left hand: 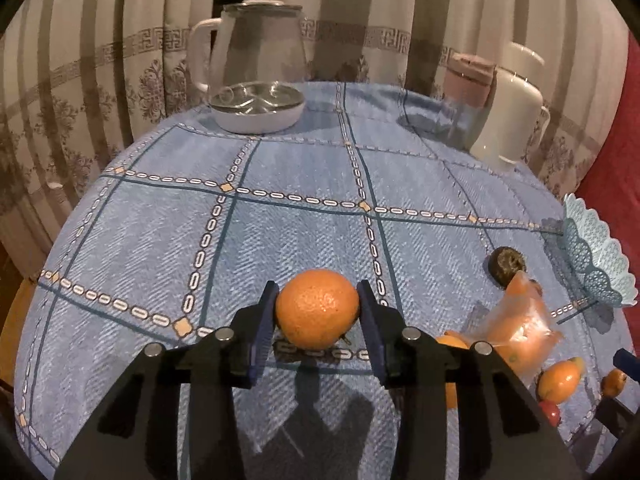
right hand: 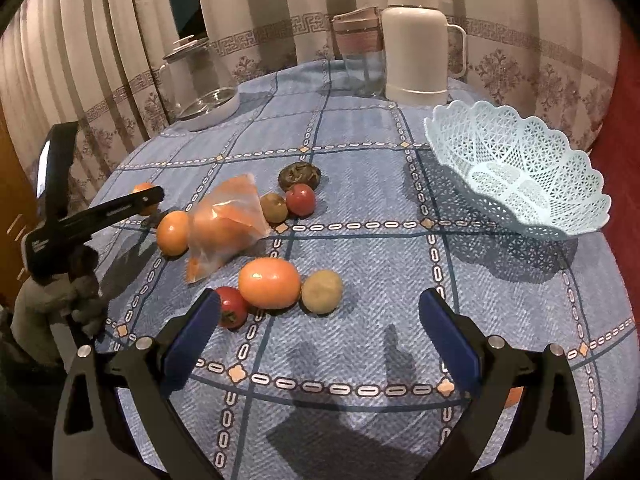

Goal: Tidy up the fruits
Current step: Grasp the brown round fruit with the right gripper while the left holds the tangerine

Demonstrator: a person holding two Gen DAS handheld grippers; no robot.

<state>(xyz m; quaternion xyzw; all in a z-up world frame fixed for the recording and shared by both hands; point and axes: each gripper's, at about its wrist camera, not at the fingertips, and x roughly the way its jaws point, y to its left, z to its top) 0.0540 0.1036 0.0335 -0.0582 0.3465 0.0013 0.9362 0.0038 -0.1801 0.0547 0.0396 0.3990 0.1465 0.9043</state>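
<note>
left wrist: left tongs (left hand: 318,312) clamped on an orange (left hand: 317,309) resting on the surface (left hand: 280,220), well left of the lace basket (left hand: 592,256) | right wrist: right tongs (right hand: 320,334) spread wide, nothing between; loose fruit left of basket (right hand: 520,176)

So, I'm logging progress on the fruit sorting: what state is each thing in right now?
left gripper: shut on the orange, which is on the tablecloth.
right gripper: open, nothing between its fingers.
basket: upright, empty.
plastic bag: lying on the table, orange fruit inside.
loose fruits: on the cloth, none in the basket.
glass kettle: lid on, empty.
white flask: upright, capped.
</note>
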